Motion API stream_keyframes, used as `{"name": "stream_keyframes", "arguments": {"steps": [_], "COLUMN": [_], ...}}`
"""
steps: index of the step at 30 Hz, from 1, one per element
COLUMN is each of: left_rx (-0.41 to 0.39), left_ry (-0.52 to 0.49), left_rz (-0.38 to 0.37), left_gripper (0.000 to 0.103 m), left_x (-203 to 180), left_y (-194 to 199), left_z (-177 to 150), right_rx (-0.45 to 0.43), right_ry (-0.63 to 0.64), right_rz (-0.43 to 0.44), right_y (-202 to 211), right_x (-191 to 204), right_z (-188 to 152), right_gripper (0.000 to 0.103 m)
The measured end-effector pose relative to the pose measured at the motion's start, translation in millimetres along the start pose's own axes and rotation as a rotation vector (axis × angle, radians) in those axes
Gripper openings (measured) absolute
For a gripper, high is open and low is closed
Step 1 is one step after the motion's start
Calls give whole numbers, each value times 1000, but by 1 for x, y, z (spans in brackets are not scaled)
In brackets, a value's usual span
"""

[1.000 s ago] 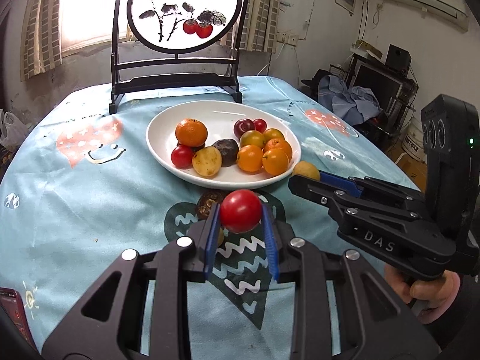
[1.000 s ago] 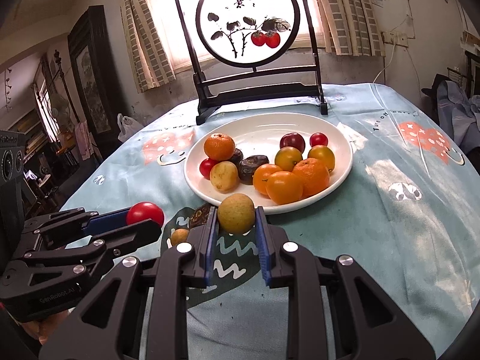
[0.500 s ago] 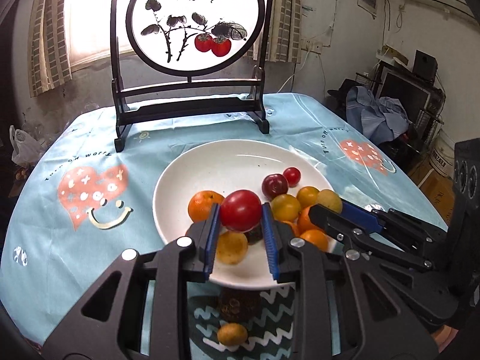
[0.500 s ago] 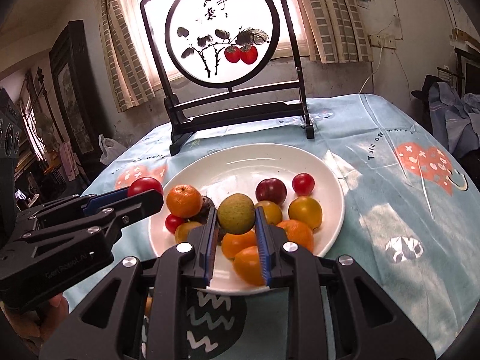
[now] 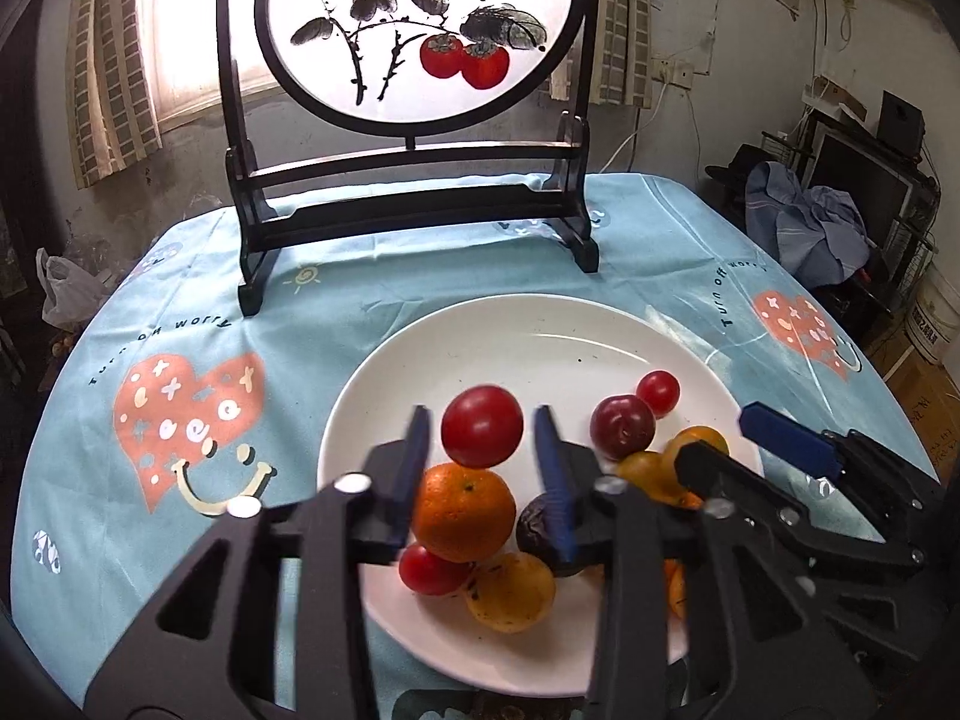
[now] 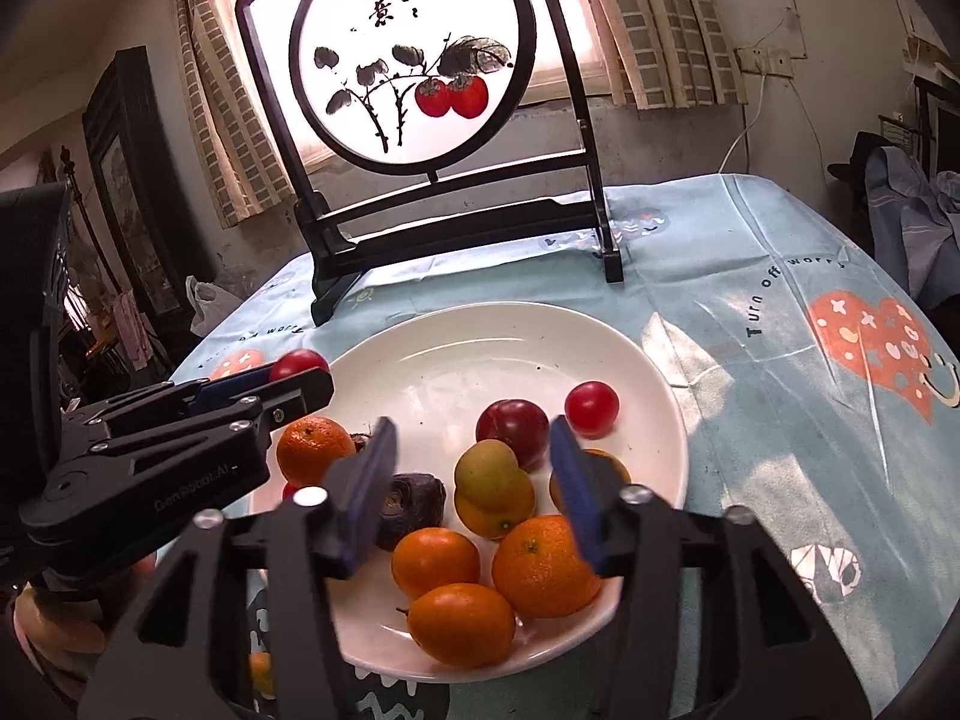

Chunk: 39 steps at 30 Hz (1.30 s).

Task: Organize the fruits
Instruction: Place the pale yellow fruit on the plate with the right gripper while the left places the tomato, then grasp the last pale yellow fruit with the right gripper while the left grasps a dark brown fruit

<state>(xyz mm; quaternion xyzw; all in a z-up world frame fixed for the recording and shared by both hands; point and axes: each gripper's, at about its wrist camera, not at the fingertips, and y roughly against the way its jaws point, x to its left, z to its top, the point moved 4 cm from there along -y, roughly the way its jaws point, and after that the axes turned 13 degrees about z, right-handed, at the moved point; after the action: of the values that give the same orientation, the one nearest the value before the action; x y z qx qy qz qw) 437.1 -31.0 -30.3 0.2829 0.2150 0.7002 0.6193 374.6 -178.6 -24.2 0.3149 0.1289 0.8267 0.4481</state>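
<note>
A white plate holds several fruits on the blue tablecloth. My left gripper is open over the plate; a red tomato sits between its blue fingers without touching them, on top of an orange. My right gripper is open over the plate; the yellow-green fruit lies between its fingers, resting on other fruit. The plate also holds oranges, a dark plum and a small red tomato. The left gripper shows in the right wrist view.
A dark wooden stand with a round painted screen stands behind the plate. A small yellow fruit lies on the cloth in front of the plate. A chair with clothes is at the right beyond the table edge.
Both grippers moved forward over the plate and opened. The red tomato and the yellow-green fruit left the fingers and now rest on the fruit in the plate.
</note>
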Motion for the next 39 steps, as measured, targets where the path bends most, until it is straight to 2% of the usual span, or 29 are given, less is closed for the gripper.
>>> {"name": "stream_keyframes", "arguments": {"steps": [1, 2, 3, 8, 10, 13, 17, 19, 22, 29, 36, 39], "left_rx": [-18, -45, -62, -47, -55, -55, 37, 68, 51, 31, 33, 36], "left_ry": [26, 49, 63, 98, 118, 190, 281, 319, 360, 316, 323, 327], "left_rz": [46, 67, 68, 62, 99, 161, 204, 215, 237, 231, 218, 215], "left_gripper": [85, 92, 92, 98, 101, 101, 101, 101, 101, 101, 101, 101], "left_x": [7, 13, 19, 43, 59, 89, 124, 137, 148, 139, 138, 138], "left_y": [6, 14, 21, 52, 63, 69, 56, 53, 59, 67, 67, 67], "left_z": [0, 1, 1, -12, -26, -56, -92, -98, -99, -96, -95, -95], "right_rx": [-16, -25, -29, -39, -16, 54, 236, 311, 379, 407, 409, 404], "right_ry": [4, 14, 28, 83, 100, 119, 143, 185, 211, 138, 129, 149], "right_rz": [3, 8, 12, 41, 57, 99, 148, 131, 95, 95, 92, 74], "right_y": [6, 11, 16, 35, 38, 36, 11, -2, -13, -23, -30, -32], "right_x": [3, 7, 12, 43, 57, 78, 103, 114, 120, 113, 115, 116], "right_z": [1, 3, 4, -6, -17, -41, -86, -103, -117, -121, -123, -123], "right_gripper": [61, 61, 61, 61, 61, 61, 61, 61, 61, 46, 42, 36]}}
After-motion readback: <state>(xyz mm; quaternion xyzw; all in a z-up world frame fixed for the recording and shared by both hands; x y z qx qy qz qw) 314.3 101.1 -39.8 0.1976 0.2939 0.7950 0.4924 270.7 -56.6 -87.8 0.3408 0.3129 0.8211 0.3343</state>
